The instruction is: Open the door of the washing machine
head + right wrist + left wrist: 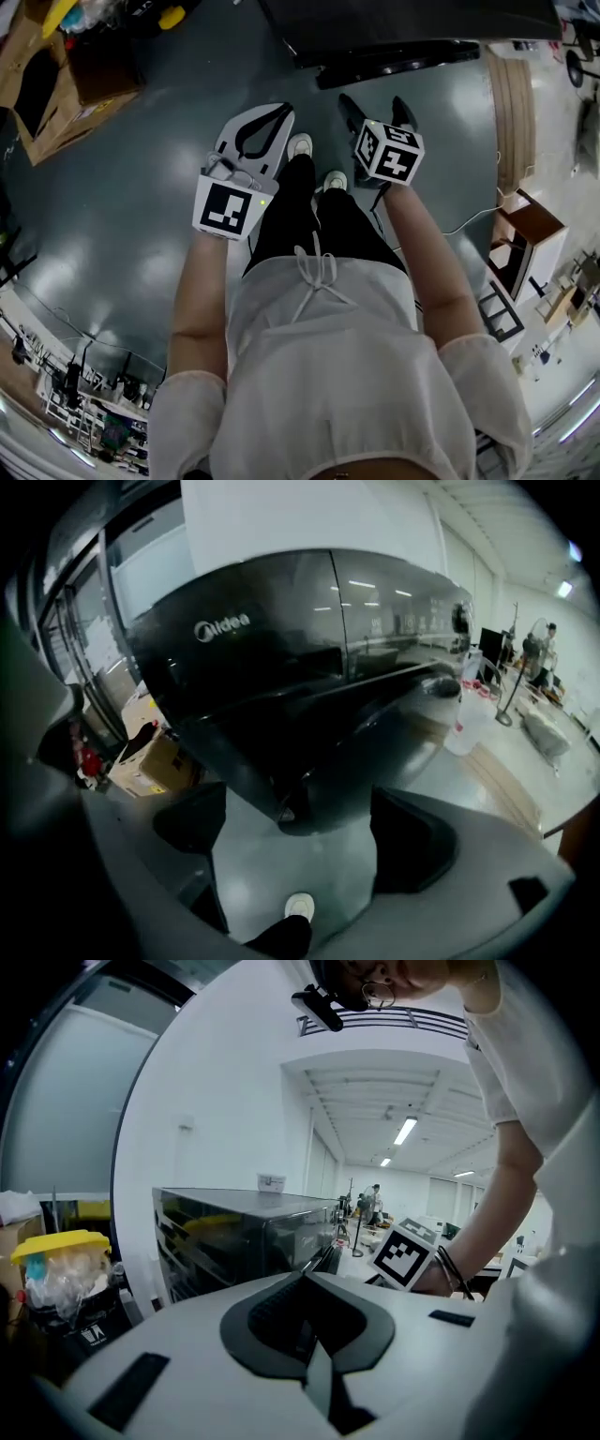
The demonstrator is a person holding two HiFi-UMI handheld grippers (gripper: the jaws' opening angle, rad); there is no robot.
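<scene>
The washing machine (412, 37) is a dark glossy box at the top of the head view, a step in front of the person's shoes. The right gripper view faces its front (281, 658), with the round door (384, 733) shut in the lower half. My right gripper (375, 101) hangs open short of the door, touching nothing, and its dark fingers (412, 841) stand wide apart with floor between them. My left gripper (272, 111), white, is shut with nothing in it and is held out over the floor. Its view shows the machine's side (244, 1232) and the right gripper's marker cube (405, 1252).
Cardboard boxes (56, 75) lie on the floor at the far left. A curved wooden board (514, 103) and a small open cabinet (530, 234) stand to the right. A yellow-lidded bin (61, 1269) sits left of the machine. A white container (469, 724) stands right of it.
</scene>
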